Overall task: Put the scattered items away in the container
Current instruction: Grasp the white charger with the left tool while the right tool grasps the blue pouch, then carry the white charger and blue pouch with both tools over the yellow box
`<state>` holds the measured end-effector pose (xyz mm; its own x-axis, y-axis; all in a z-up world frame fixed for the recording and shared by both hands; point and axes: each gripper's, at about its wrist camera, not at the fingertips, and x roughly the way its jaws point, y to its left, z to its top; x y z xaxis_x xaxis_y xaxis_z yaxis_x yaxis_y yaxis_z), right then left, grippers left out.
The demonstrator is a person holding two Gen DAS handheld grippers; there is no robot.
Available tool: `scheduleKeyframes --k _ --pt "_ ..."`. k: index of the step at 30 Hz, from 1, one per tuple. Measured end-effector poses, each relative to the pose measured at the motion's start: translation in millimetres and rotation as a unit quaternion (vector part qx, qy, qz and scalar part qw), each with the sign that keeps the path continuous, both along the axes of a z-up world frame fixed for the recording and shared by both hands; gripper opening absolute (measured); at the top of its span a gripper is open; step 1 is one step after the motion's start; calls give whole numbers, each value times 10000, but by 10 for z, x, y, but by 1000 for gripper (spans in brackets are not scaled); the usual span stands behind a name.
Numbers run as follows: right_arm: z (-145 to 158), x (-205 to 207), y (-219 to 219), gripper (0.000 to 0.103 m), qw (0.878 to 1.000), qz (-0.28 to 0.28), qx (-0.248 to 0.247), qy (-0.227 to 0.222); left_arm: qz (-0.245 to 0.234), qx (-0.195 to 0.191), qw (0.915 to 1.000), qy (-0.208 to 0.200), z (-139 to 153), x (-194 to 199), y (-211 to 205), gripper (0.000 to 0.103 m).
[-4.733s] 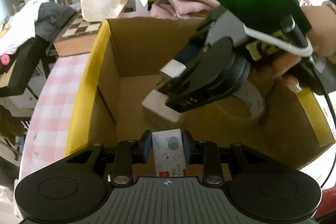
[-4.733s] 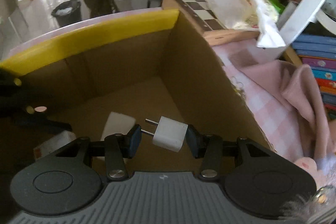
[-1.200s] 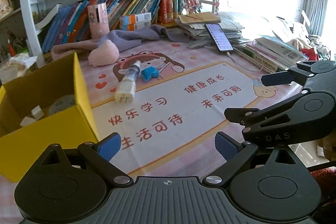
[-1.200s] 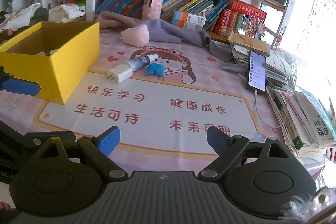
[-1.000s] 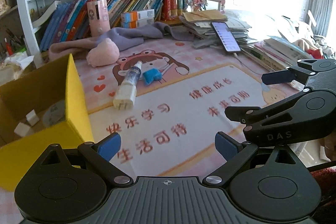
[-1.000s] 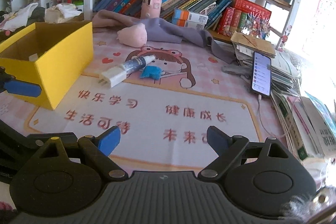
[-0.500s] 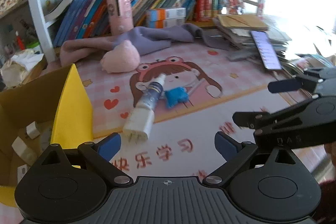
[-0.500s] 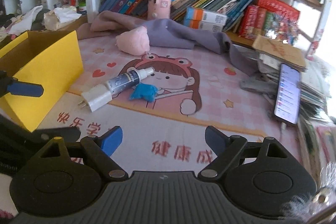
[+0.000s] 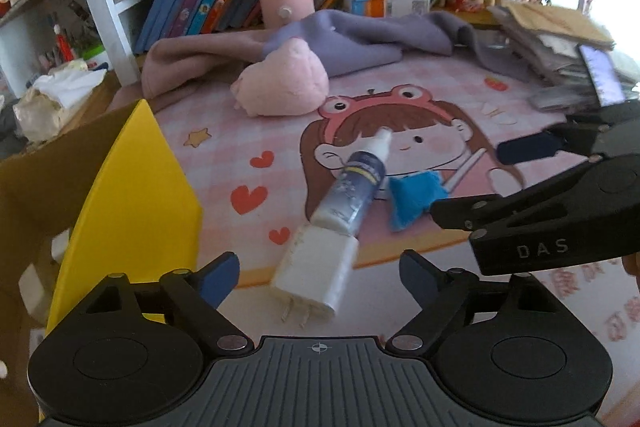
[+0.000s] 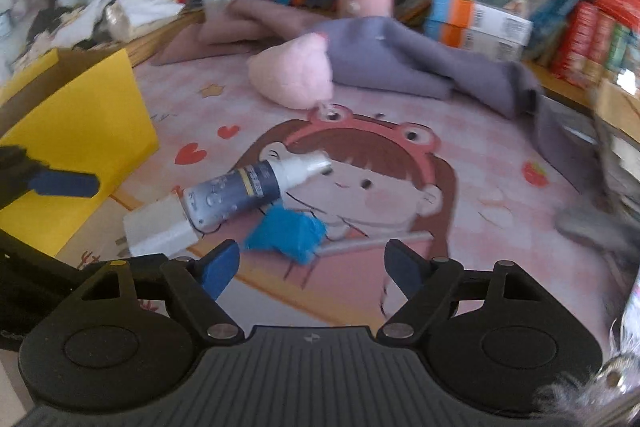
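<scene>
**Both grippers closing above the last items on the mat**

The left gripper [image 9: 319, 277] hangs over the white charger plug [image 9: 316, 277], jaws apart and closing, pads not yet on it. The right gripper [image 10: 311, 265] is likewise apart and closing, with the blue feather brush [image 10: 286, 231] just beyond its tips and nothing clamped. A spray bottle [image 9: 354, 189] lies tilted, its base touching the plug. All three rest on the pink cartoon mat [image 9: 400, 99], right of the yellow cardboard box [image 9: 132, 195]. A pink plush [image 9: 284, 85] sits farther back
</scene>
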<state>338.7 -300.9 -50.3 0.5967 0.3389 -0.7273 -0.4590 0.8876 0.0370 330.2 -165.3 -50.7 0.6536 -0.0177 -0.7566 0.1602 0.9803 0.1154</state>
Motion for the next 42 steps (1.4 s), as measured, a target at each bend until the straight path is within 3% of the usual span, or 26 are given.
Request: scheduleKeyframes --k 6,9,13,16,17,19,24,33,42 --pt "-168 241 97 68 9979 602 -209 122 -20 2 9997 250 -137 138 -3 78" --pt "-243 287 124 61 9967 745 -187 251 49 -85 9991 405 -208 182 31 69" --pt "-292 302 174 57 9955 901 -201 226 253 -438 9976 467 -262 226 130 58" --pt "-292 302 192 45 9944 1029 -180 152 224 -411 9979 455 -253 240 113 52" --pt "-289 299 194 37 9940 1077 -163 136 197 -404 9979 457 -251 237 107 51" --pt "-280 291 196 33 9934 1125 -166 130 174 -398 9980 468 -245 226 103 48" --pt "-215 257 114 30 9952 962 -1 171 144 -388 9977 531 -151 159 82 42" --pt "-26 59 -44 29 9974 651 267 164 -108 -370 9988 300 43 -28 -9 41" --pt "79 -272 -199 29 9976 321 515 333 -273 -602 9977 133 240 -274 -43 41"
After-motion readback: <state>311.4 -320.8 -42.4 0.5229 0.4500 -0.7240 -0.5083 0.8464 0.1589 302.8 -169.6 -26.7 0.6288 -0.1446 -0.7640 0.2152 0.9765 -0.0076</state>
